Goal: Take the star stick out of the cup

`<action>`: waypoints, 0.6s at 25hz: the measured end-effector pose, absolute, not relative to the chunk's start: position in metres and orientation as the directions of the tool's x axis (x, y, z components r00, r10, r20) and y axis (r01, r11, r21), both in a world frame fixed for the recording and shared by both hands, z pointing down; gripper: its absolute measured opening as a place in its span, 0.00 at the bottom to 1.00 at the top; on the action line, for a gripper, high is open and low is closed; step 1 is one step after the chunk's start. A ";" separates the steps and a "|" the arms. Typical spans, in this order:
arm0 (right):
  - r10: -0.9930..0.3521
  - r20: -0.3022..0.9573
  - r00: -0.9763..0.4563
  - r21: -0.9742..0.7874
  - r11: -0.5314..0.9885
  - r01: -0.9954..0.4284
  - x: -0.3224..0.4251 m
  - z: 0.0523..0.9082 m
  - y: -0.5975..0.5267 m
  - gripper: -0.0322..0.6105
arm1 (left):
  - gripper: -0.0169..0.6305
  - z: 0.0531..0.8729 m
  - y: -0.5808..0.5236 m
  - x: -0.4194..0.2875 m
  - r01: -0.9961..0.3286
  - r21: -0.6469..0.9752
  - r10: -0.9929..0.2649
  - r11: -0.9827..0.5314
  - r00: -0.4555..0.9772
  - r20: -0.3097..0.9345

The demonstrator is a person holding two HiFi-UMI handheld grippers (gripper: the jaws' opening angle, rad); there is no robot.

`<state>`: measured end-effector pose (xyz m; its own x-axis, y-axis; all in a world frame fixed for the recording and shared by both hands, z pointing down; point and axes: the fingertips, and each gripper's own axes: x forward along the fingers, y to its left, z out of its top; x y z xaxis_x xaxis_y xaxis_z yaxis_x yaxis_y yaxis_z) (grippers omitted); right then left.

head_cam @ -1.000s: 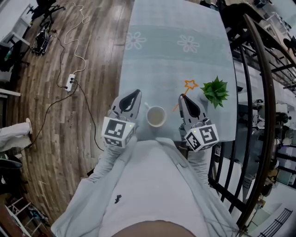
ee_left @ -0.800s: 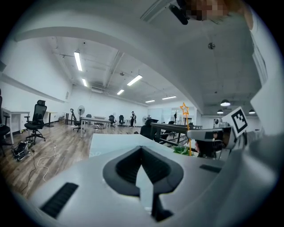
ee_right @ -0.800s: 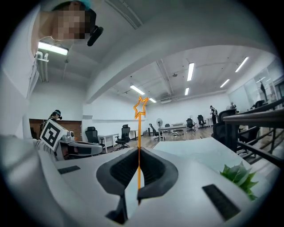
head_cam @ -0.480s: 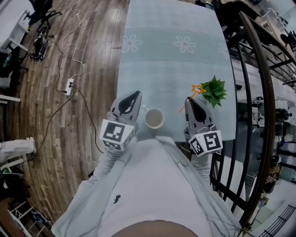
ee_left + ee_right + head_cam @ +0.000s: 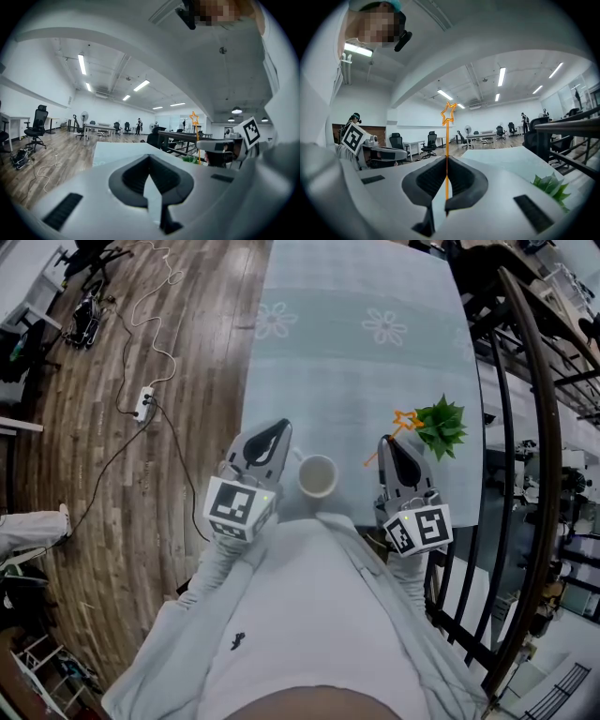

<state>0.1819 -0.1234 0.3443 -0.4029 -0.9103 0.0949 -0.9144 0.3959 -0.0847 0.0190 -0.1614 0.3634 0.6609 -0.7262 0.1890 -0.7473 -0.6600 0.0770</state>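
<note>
The orange star stick (image 5: 403,422) is clear of the white cup (image 5: 317,475) and stands up from my right gripper (image 5: 387,444), which is shut on its thin shaft. In the right gripper view the stick (image 5: 447,140) runs straight up from between the closed jaws, with the star on top. The cup stands on the table between the two grippers and looks empty. My left gripper (image 5: 270,439) hovers just left of the cup, its jaws closed on nothing (image 5: 150,159). The left gripper view shows the star stick (image 5: 193,118) off to its right.
A small green potted plant (image 5: 439,426) sits just right of the star, close to the right gripper. The table (image 5: 328,362) has a pale cloth with flower prints. A dark metal railing (image 5: 530,427) runs along its right side. A power strip (image 5: 143,405) and cables lie on the wooden floor at left.
My right gripper has carried the star stick a little to the right, away from the cup and closer to the plant. The left gripper and the cup have stayed where they were.
</note>
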 end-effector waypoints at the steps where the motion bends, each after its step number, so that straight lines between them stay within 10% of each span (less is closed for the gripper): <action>1: -0.911 0.094 -0.402 -0.084 0.395 -0.915 0.181 0.344 -0.124 0.08 | 0.06 0.364 -0.162 0.018 -0.748 0.077 -0.727 -0.659 0.660 0.189; 15: -0.906 0.091 -0.413 -0.037 0.412 -0.911 0.171 0.345 -0.126 0.08 | 0.06 0.370 -0.158 0.015 -0.753 0.084 -0.729 -0.653 0.655 0.200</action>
<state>0.1713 -0.1259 0.3447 -0.4132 -0.9060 0.0912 -0.9106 0.4116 -0.0372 0.0152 -0.1583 0.3701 0.6545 -0.7290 0.2003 -0.7528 -0.6529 0.0835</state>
